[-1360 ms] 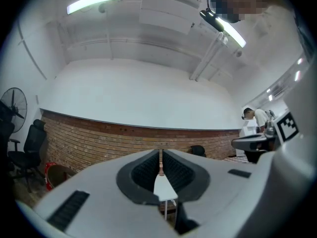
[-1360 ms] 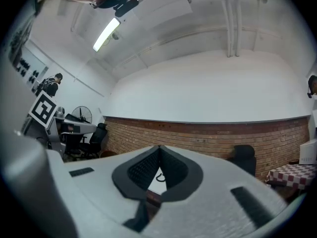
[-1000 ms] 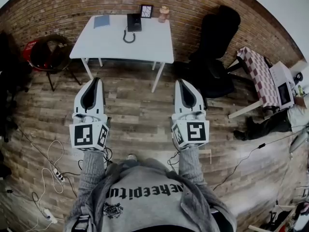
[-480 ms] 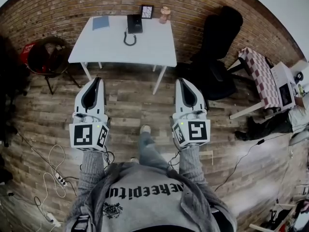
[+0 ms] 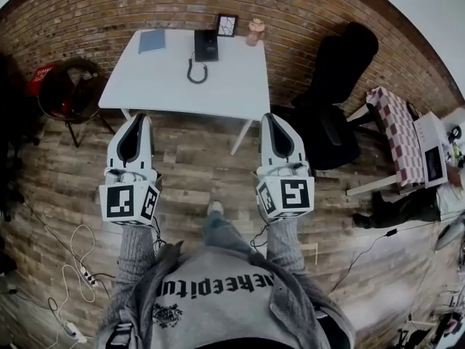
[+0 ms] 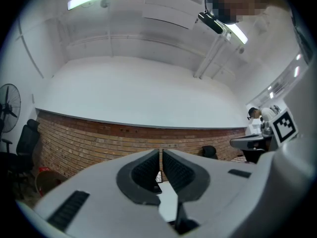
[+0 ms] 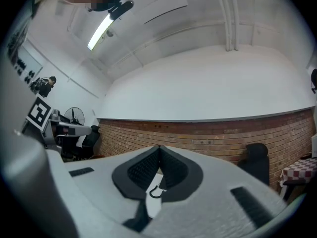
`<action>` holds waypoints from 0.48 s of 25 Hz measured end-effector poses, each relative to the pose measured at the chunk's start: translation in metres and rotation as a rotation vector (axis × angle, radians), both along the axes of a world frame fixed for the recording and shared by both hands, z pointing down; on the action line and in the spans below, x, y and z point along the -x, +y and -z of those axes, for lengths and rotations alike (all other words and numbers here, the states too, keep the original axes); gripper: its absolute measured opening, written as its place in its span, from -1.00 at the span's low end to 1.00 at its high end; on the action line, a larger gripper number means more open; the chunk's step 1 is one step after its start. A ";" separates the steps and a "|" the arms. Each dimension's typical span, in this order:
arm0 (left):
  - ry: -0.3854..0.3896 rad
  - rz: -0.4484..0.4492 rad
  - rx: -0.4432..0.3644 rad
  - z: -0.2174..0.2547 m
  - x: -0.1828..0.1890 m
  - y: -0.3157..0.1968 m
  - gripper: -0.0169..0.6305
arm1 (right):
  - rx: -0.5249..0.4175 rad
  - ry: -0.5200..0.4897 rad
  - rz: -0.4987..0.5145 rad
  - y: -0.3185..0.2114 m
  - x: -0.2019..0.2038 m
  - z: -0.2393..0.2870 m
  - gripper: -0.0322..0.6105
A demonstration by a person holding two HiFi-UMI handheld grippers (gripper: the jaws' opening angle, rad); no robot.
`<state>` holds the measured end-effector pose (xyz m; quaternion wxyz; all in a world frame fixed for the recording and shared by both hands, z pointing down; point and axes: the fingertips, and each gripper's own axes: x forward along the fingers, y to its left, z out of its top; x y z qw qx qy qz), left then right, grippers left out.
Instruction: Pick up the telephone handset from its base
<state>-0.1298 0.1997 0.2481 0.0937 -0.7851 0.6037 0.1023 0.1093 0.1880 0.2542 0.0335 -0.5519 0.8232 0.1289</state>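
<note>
head view, nearest first: grey sleeves [image 5: 136, 257] stretched forward side by side, wrists straight, each hand behind a marker cube. left gripper [image 5: 136, 118] and right gripper [image 5: 272, 117] held level and parallel, well apart from each other, both pointing toward the white table [image 5: 167, 86] ahead. left gripper view: left claw closed to a thin slit, nothing gripped. right gripper view: right claw closed, tips touching, nothing gripped; far beyond the pads, a glimpse of the coiled cord [image 7: 156, 193]. below and past both grippers, wooden floor [image 5: 203, 173], with the table's near edge just beyond the tips in the head view. further on, black telephone [image 5: 206, 46] on the table's far side, cord curling toward the near edge; handset too small to tell apart from the base, well apart from both claws. beside it a blue notebook [image 5: 152, 41], a picture frame [image 5: 227, 25] and a small jar [image 5: 254, 29]. behind, brick wall [image 5: 109, 6]; black office chair [image 5: 334, 86] at right.
</note>
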 end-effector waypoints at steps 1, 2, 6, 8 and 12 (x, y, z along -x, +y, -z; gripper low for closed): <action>-0.001 0.003 -0.004 0.001 -0.002 -0.009 -0.89 | -0.001 0.001 0.007 -0.010 -0.001 0.002 -0.89; -0.002 0.007 -0.007 0.003 -0.005 -0.018 -0.89 | -0.002 0.003 0.014 -0.021 -0.002 0.004 -0.89; 0.002 0.032 -0.007 0.010 -0.010 -0.056 -0.89 | -0.009 0.008 0.040 -0.063 -0.005 0.010 -0.89; 0.004 0.042 -0.007 0.011 -0.013 -0.076 -0.89 | -0.009 0.008 0.050 -0.084 -0.008 0.011 -0.89; 0.001 0.060 0.018 0.017 -0.025 -0.108 -0.89 | -0.011 -0.004 0.060 -0.122 -0.019 0.013 -0.89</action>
